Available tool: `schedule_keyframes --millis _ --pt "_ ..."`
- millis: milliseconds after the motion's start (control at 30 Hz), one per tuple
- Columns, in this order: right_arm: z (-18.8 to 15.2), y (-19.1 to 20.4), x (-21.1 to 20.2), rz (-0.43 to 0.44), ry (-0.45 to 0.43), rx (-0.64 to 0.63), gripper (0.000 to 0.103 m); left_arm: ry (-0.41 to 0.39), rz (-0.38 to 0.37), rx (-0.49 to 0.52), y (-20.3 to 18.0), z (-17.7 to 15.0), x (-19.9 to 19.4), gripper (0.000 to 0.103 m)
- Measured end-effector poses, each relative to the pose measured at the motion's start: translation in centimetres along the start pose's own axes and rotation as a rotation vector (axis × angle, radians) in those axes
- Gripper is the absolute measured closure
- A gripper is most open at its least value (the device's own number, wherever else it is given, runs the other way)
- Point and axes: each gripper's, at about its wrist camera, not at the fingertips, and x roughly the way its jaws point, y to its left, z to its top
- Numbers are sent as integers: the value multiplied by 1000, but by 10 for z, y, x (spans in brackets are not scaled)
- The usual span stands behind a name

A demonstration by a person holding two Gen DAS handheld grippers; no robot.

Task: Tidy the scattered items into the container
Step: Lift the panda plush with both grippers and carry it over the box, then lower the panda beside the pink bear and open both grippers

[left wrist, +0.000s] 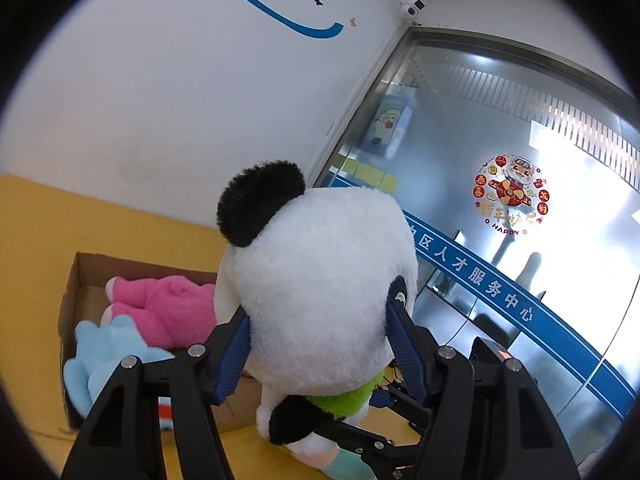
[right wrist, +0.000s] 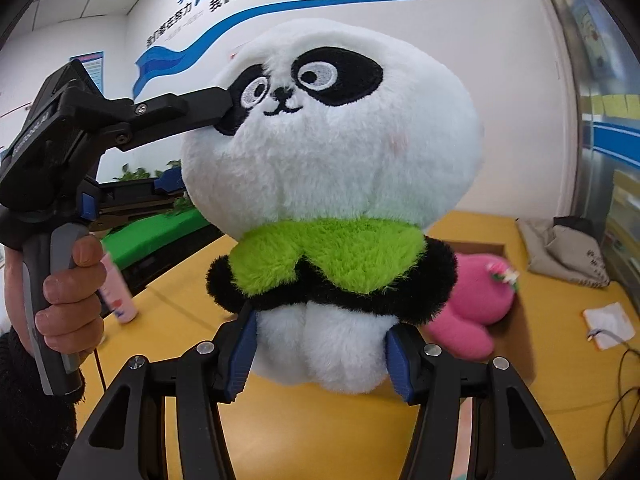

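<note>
A panda plush [right wrist: 332, 152] with a green scarf is held upright above the yellow table [right wrist: 320, 432]. My left gripper [left wrist: 320, 320] is shut on its head from behind; its back shows in the left wrist view [left wrist: 320, 280]. My right gripper [right wrist: 320, 348] is shut on its lower body. The left gripper also shows in the right wrist view [right wrist: 160, 152], one finger pressed beside the panda's eye. A cardboard box [left wrist: 80, 280] stands behind on the left and holds a pink plush [left wrist: 160, 308] and a light blue plush [left wrist: 108, 356].
A pink bottle [right wrist: 116, 292] stands on the table at the left. A grey cloth bag [right wrist: 564, 252], a white paper [right wrist: 608, 324] and black cables [right wrist: 616, 400] lie at the right. The pink plush [right wrist: 480, 300] shows behind the panda. A glass door [left wrist: 500, 160] is at the right.
</note>
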Motion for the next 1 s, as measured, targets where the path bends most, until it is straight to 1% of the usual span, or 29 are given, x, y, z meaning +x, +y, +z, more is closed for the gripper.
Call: schedule_keyframes --millis 67,133,267,333,400,500,567,600,633,700,767,833,900,933,1000 --pt "13 -13 10 -23 4 3 43 16 -10 11 6 14 20 40" --pt "21 -20 18 -41 16 3 43 31 -18 -1 14 22 36 40" --pt "19 -35 48 -45 50 32 43 55 -3 -46 41 18 58 40" --pt "7 -41 69 -48 86 85 43 90 18 -91 60 8 72 40" --pt "-10 -43 97 -65 141 114 44 147 65 -158 85 -6 87 40" --pt "-40 -52 136 -57 228 170 45 221 123 -248 126 -34 103 40" --pt "-59 -53 155 -77 281 187 45 262 150 -303 149 -54 113 41" --pt "-66 -55 162 -80 304 196 45 276 157 -325 157 -61 116 42" --pt "-74 -54 167 -91 327 200 45 286 147 -344 163 -68 118 42" --pt "-83 -53 170 -96 353 215 45 300 137 -329 163 -76 119 42" --pt "-88 -50 167 -95 364 228 44 313 152 -308 157 -79 118 41" --pt "-91 -41 163 -95 378 194 39 315 173 -313 156 -82 116 41" --pt "-92 -33 154 -95 390 168 30 306 186 -313 154 -83 114 39" --pt "-90 -31 146 -93 391 166 28 302 192 -313 154 -84 112 39" --pt "-87 -33 123 -61 363 179 25 307 204 -300 151 -86 111 38"
